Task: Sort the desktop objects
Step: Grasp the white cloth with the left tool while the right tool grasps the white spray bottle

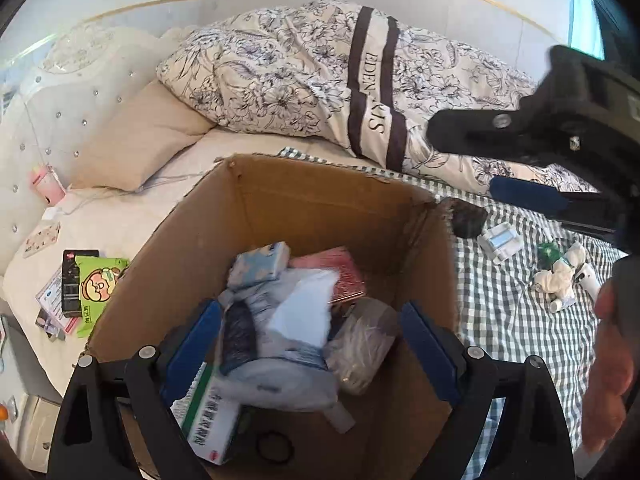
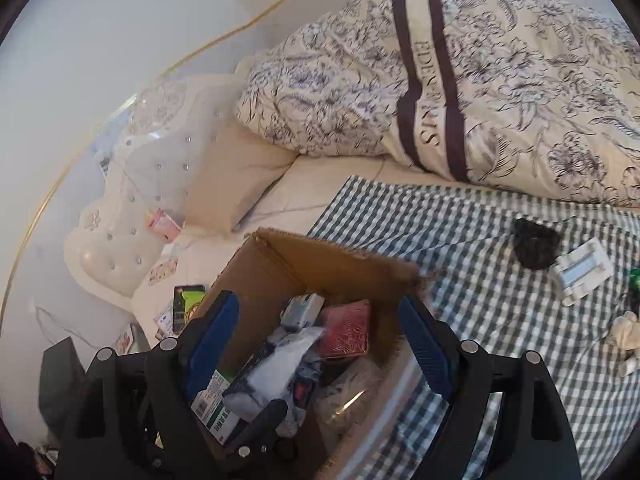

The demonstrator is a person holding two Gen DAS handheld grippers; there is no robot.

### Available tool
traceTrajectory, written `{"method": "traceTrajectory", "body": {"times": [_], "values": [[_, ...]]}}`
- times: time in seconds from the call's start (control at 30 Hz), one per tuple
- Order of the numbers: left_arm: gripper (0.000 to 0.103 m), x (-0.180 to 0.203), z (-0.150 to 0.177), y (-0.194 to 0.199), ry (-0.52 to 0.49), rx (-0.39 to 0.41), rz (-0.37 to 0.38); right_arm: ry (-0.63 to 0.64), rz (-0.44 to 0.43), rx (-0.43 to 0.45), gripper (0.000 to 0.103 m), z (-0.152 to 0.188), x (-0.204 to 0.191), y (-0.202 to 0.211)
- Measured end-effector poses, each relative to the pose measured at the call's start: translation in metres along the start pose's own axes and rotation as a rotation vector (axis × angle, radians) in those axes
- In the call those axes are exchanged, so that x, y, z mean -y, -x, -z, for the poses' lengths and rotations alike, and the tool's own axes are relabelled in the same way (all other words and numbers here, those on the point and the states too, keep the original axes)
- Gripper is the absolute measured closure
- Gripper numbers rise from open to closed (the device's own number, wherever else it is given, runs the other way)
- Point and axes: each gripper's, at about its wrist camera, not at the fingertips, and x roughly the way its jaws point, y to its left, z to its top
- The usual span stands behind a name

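An open cardboard box [image 1: 320, 200] stands on the bed and holds a blue tissue packet [image 1: 260, 266], a pink notebook [image 1: 340, 270], a white plastic bag [image 1: 296, 320], a green-and-white medicine box [image 1: 208, 416] and a clear bag of swabs [image 1: 360, 348]. My left gripper [image 1: 312, 348] hovers over the box, open, gripping nothing. My right gripper [image 2: 320, 344] is open too, above the box's near right corner [image 2: 400, 280], and shows in the left wrist view as the right gripper [image 1: 464, 158]. One left gripper finger [image 2: 264, 420] reaches into the box.
On the checked cloth [image 2: 460, 240] right of the box lie a black lump [image 2: 534, 246], a white-and-blue case [image 2: 582, 270] and a crumpled white toy [image 1: 560, 276]. A green snack packet [image 1: 100, 280] and black carton [image 1: 74, 280] lie left. A floral duvet [image 1: 300, 72] is behind.
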Motion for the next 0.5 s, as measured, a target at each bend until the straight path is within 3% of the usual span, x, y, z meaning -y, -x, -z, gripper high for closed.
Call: {"method": "traceTrajectory", "body": {"times": [0.27, 0.33, 0.5], "values": [[0.006, 0.074, -0.016, 0.042, -0.053, 0.056, 0.068, -0.007, 0.069, 0.094, 0.021, -0.006, 0.058, 0.092], [0.0, 0.1, -0.019, 0.048, -0.066, 0.065, 0.121, -0.011, 0.126, 0.123, 0.021, -0.005, 0.08, 0.123], [0.0, 0.159, -0.023, 0.038, -0.097, 0.068, 0.198, -0.03, 0.311, 0.154, 0.014, 0.017, 0.153, 0.182]]}}
